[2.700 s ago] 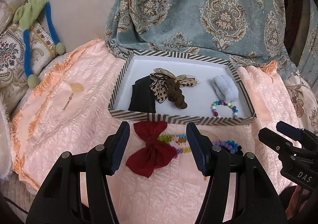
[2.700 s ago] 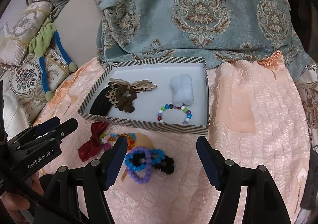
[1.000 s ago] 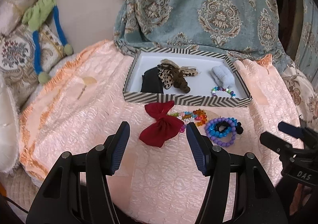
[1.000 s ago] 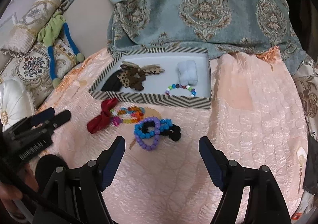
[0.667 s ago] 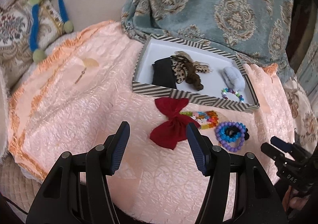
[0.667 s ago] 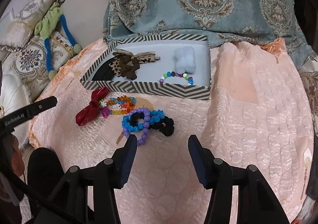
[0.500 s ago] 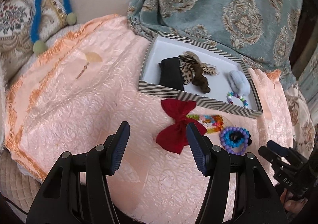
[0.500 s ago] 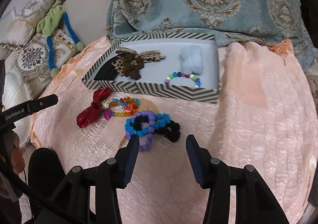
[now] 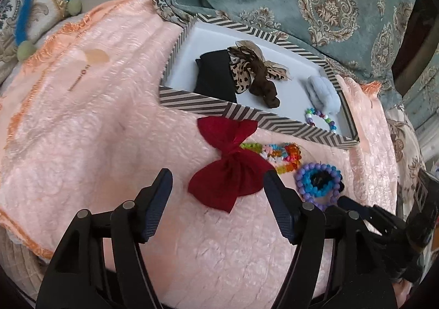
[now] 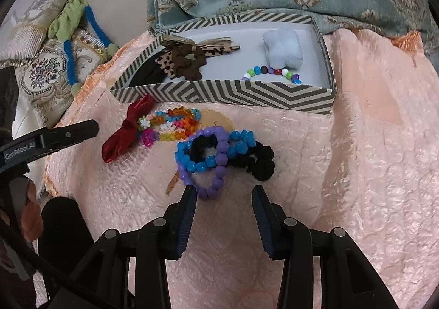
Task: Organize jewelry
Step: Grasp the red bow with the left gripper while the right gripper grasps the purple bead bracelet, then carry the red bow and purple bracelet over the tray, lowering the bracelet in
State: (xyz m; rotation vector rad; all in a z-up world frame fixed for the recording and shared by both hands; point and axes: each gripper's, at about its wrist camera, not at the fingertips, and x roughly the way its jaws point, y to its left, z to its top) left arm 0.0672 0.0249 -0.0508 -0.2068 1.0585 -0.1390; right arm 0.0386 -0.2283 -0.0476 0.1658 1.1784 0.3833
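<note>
The right gripper (image 10: 223, 191) — jaws just narrowed, nothing between them — sits just short of the bracelets (image 10: 208, 155); the left gripper (image 9: 218, 185) gapes before the bow (image 9: 229, 172).

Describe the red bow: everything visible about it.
The red bow is a dark red fabric bow with two puffed lobes pinched at a knotted middle. It lies flat on the pink quilt, outside the striped box, one lobe close to the box's near wall. A rainbow bead bracelet lies against its knot. The left gripper hangs open just short of it, not touching.
</note>
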